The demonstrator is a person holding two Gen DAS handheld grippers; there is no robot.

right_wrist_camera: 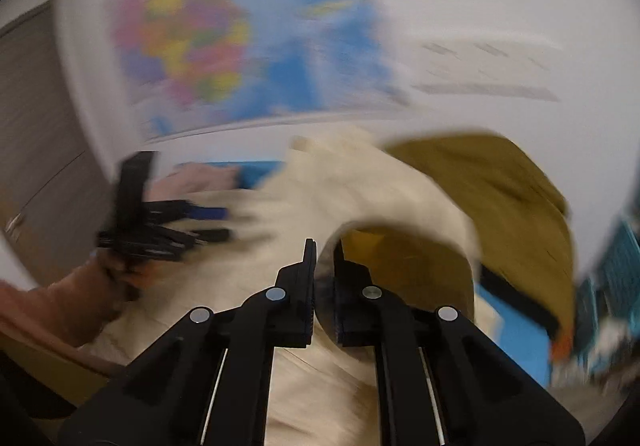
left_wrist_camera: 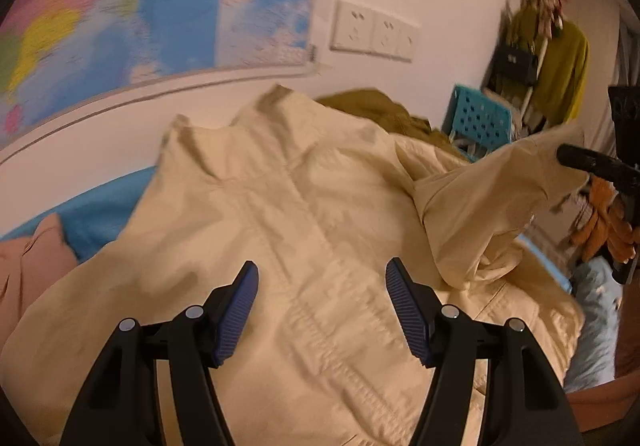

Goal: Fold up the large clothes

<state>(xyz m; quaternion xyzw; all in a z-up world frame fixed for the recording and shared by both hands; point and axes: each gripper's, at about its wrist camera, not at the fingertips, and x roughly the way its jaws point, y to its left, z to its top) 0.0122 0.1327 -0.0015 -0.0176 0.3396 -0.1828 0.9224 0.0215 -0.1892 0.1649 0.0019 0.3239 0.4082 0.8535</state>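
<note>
A large cream-coloured cotton jacket lies spread across the middle of the left wrist view, on a bed with a blue sheet that shows at the centre left. The left gripper hovers over the garment at the bottom of the frame, its jaws standing apart with nothing between them.

At the right edge of that view the right gripper has a sleeve of the jacket lifted off the bed. In the blurred right wrist view the right gripper has its jaws together, clamped on a curled fold of the cream fabric at the frame's centre.

An olive-green garment lies behind the jacket, a pink garment at the lower left. A colourful wall map fills the upper left, white wall sockets sit right of it, and a teal perforated plastic basket stands at the centre right.
</note>
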